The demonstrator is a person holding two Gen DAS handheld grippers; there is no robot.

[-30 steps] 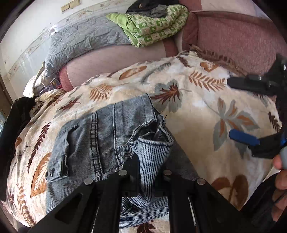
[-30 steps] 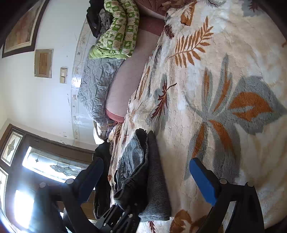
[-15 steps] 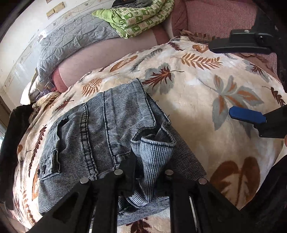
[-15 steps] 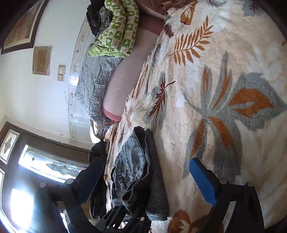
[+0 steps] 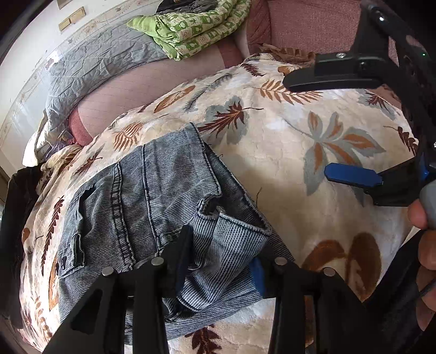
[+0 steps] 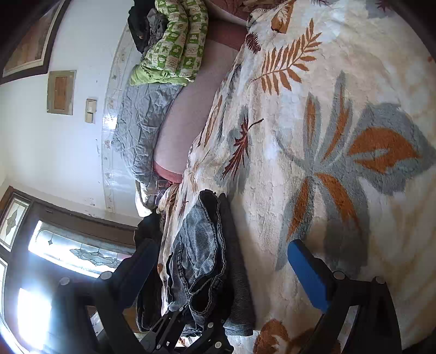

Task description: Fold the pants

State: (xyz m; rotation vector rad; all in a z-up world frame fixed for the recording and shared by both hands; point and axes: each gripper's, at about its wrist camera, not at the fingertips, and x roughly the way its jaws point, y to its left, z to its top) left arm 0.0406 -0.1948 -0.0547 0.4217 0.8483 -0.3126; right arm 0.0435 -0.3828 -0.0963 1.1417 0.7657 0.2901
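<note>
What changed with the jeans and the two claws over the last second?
The left claw has just been opening: its fingers have parted from the folded hem of the jeans, which still lies between them but is no longer pinched. The jeans stay folded on the leaf-patterned blanket. The right claw stayed open and empty over the blanket.

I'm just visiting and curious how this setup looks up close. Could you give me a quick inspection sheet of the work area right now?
Surface: a cream leaf-print blanket covers the sofa.
Job's things: the jeans lie folded on the blanket, a pant hem uppermost.
Clutter: a green quilt and a grey quilt draped over the sofa back.
Grippers: the left gripper has just been opening, its jaws now apart with the hem loose between them; the right gripper stands wide open over the blanket, empty.
Cables: nothing seen.
Surroundings: white wall, a wall switch, a leaded-glass window.
</note>
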